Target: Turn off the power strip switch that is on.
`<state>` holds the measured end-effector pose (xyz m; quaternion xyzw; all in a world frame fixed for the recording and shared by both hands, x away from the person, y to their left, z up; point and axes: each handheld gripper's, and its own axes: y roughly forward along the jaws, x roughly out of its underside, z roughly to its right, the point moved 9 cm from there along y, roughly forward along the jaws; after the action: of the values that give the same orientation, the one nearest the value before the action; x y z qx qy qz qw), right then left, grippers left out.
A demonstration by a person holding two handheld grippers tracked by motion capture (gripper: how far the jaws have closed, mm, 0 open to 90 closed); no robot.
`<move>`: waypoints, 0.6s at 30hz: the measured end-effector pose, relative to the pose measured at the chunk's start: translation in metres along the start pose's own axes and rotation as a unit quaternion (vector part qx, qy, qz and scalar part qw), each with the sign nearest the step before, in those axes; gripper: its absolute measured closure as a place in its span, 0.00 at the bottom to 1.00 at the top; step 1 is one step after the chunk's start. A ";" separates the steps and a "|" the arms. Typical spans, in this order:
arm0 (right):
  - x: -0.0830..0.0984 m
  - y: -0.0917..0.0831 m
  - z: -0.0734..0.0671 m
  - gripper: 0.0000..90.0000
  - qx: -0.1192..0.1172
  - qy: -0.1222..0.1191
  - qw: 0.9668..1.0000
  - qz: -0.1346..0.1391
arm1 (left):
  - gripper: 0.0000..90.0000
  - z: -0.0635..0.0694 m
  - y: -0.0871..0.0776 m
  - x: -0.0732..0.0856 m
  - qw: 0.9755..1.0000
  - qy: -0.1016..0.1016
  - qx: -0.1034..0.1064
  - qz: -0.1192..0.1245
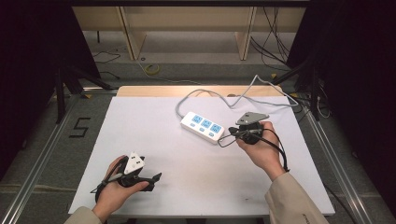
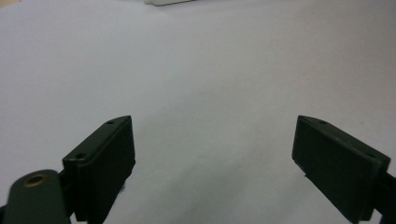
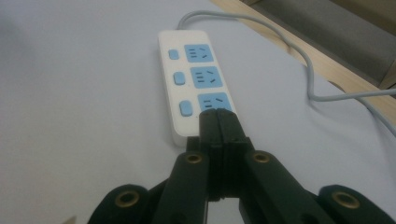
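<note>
A white power strip (image 1: 202,126) with three blue sockets and blue switches lies on the white table, its grey cable (image 1: 219,95) looping off to the back right. My right gripper (image 1: 235,133) sits at the strip's near end, jaws shut with nothing between them. In the right gripper view the shut tips (image 3: 218,120) sit over the nearest blue socket of the strip (image 3: 191,79). My left gripper (image 1: 156,178) rests low at the front left of the table, far from the strip. Its jaws stand wide open over bare tabletop, as the left gripper view (image 2: 212,154) shows.
The white table top (image 1: 154,121) has a wooden strip along its far edge (image 1: 140,90). Beyond it are a grey floor with cables, wooden furniture legs (image 1: 133,37) and dark stands at both sides.
</note>
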<state>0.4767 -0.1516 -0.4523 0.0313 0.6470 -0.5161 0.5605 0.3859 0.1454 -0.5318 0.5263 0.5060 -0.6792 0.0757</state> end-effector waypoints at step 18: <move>-0.009 0.013 -0.002 1.00 -0.009 -0.002 1.000 -0.010 | 0.15 0.000 0.000 0.000 1.000 0.001 -0.001 0.001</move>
<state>0.4861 -0.1392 -0.4538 0.0183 0.6506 -0.5159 0.5571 0.3861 0.1452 -0.5317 0.5271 0.5063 -0.6783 0.0761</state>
